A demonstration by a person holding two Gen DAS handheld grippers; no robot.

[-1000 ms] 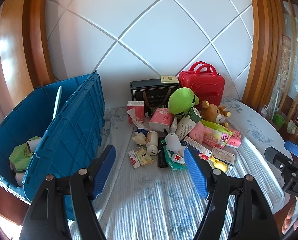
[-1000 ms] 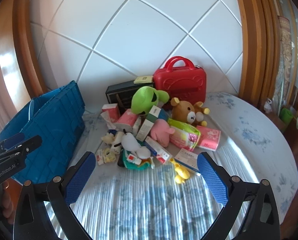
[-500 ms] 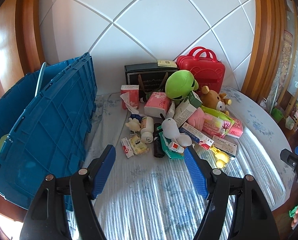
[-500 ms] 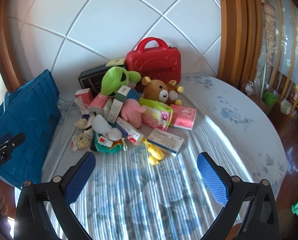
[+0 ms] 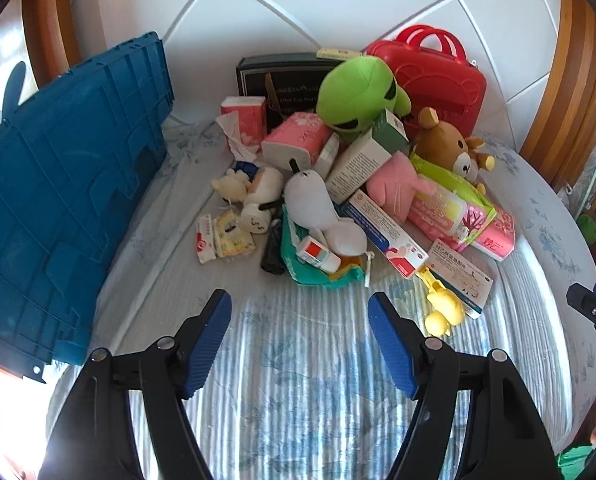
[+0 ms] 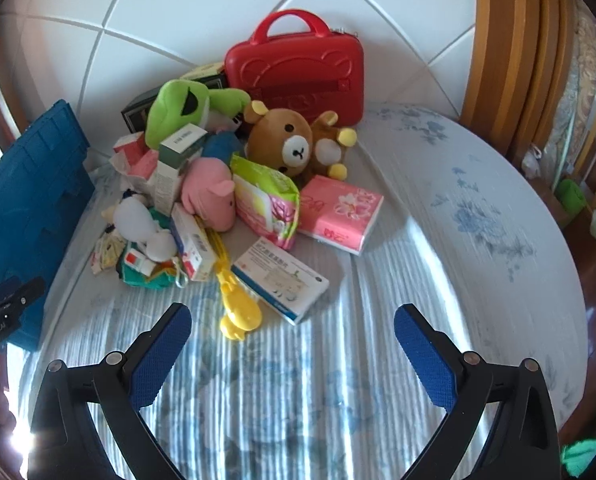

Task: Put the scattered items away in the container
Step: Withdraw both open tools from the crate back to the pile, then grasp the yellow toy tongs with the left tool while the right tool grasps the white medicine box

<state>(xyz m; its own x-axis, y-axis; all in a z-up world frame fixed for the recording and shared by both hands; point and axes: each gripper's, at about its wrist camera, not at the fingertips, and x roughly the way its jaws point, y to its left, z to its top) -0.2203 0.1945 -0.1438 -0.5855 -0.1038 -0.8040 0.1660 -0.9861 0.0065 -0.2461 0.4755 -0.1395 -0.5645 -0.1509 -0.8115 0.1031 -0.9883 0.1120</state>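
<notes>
Both grippers, left (image 5: 300,334) and right (image 6: 292,338), hang wide apart and empty above the bedspread (image 5: 298,380); the pile (image 5: 338,184) lies ahead, the blue crate (image 5: 58,184) beside it at left.

We note a bed (image 6: 438,208) under a striped floral cover. Directly on it lie a heaped pile of toys (image 5: 362,84) and boxes (image 6: 282,276), a yellow toy (image 6: 238,312), a red case (image 6: 298,68), and beside them a blue crate (image 5: 58,184).

Left wrist view: looking steeply down past its own fingers, near the blue crate (image 5: 58,200). Right wrist view: facing likewise, sitting further right. Both are sharing the toy pile, including the red case (image 6: 294,68).
</notes>
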